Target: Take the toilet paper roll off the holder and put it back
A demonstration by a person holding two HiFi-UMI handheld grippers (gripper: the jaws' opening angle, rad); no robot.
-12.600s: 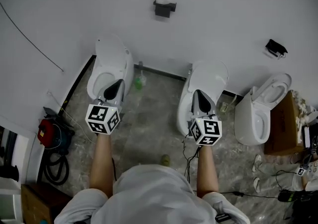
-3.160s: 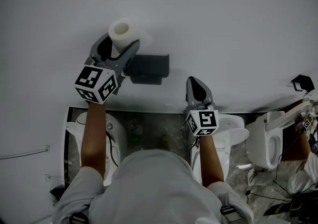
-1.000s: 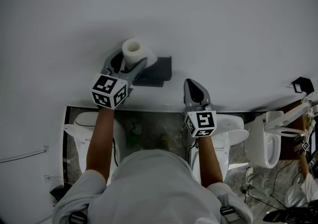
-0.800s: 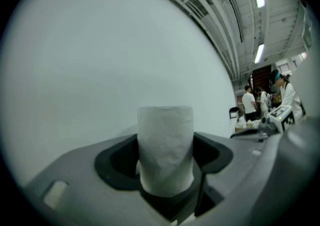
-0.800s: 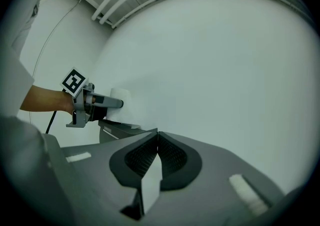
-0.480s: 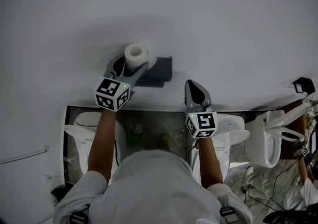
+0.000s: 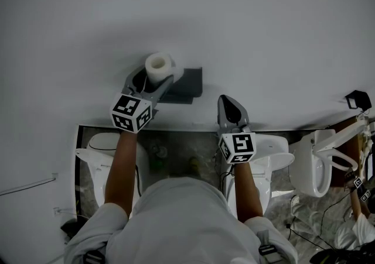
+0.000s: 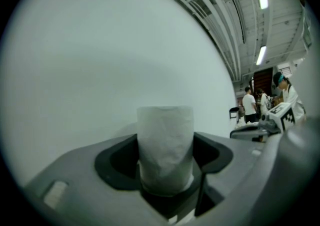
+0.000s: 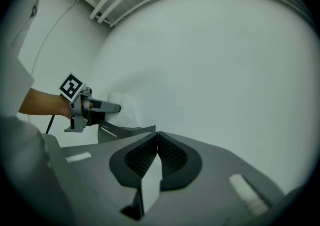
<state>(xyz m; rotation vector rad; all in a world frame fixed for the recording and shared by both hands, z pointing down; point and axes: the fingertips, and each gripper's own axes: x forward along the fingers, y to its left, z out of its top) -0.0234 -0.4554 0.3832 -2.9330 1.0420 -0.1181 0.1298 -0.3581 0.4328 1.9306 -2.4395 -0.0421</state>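
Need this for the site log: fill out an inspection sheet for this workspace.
Surface: white wall, bare; stone floor.
Job's things: roll upright, at left end of holder.
Clutter: small items on floor, unclear.
Grippers: left gripper jaws on roll; right gripper jaws together, empty.
Cables: thin wire, far left.
Surroundings: three toilets; people beyond.

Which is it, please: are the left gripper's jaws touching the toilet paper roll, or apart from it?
Touching. The left gripper view shows the toilet paper roll upright in the left gripper, with both jaws pressed against its sides and no gap showing.
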